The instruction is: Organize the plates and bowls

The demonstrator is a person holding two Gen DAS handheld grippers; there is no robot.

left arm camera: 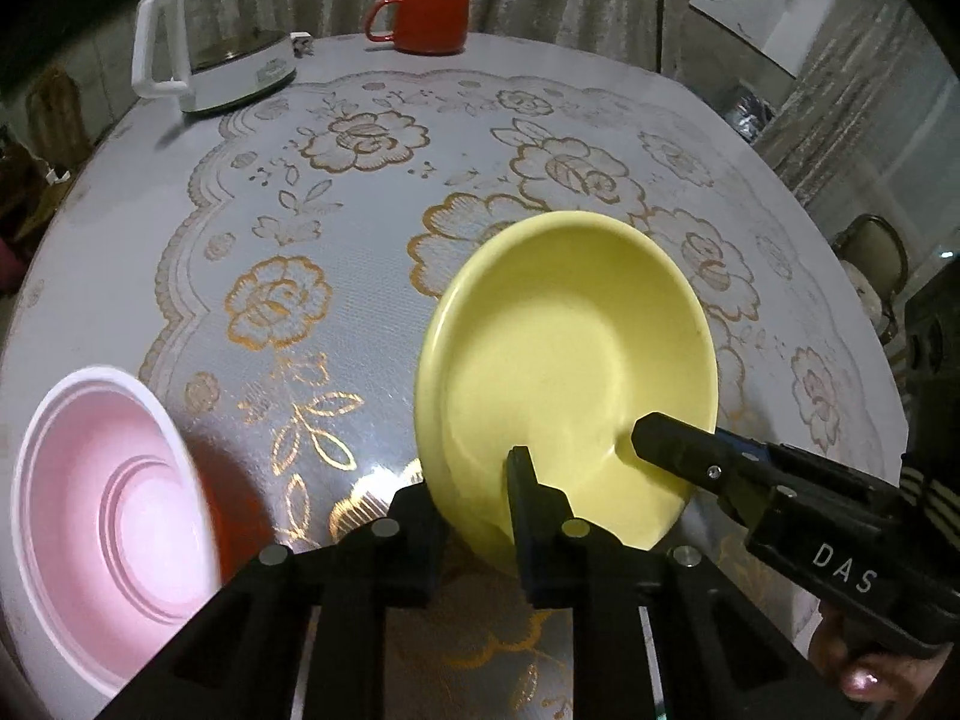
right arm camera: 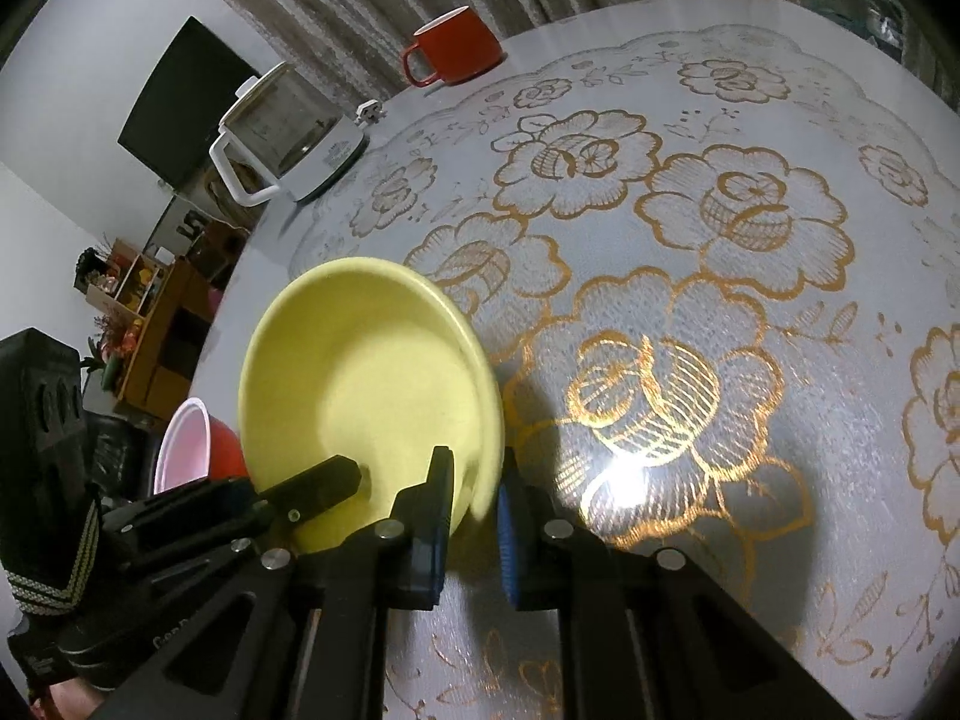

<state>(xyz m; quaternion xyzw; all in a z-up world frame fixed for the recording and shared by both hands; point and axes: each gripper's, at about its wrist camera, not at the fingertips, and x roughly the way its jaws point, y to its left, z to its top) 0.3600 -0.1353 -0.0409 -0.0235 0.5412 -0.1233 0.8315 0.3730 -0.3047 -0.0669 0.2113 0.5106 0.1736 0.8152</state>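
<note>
The left hand-held gripper (left arm camera: 474, 498) was clamped on the near rim of the yellow bowl (left arm camera: 570, 360), one finger inside the bowl and the other outside its wall. The right hand-held gripper (right arm camera: 474, 504) gripped the same bowl at a neighbouring stretch of rim, its blue pads (right arm camera: 509, 546) pinching the wall from both sides. So both were closed on the one bowl, which sat tilted, near the edge of the tabletop (left arm camera: 252, 192), its open side facing the cameras; whether its base still touched the cloth could not be told.

To the left of it lay a pink bowl (left arm camera: 114, 480), with something red just beyond it. A red mug (left arm camera: 429, 18) and a glass kettle (left arm camera: 222, 48) stood well apart at the far side.

The yellow bowl looked like glazed ceramic: stiff, probably fairly heavy, smooth enough to slip and apt to chip if knocked. The thick rim seemed the only sound place to hold it, with pads seated deep over the lip.
</note>
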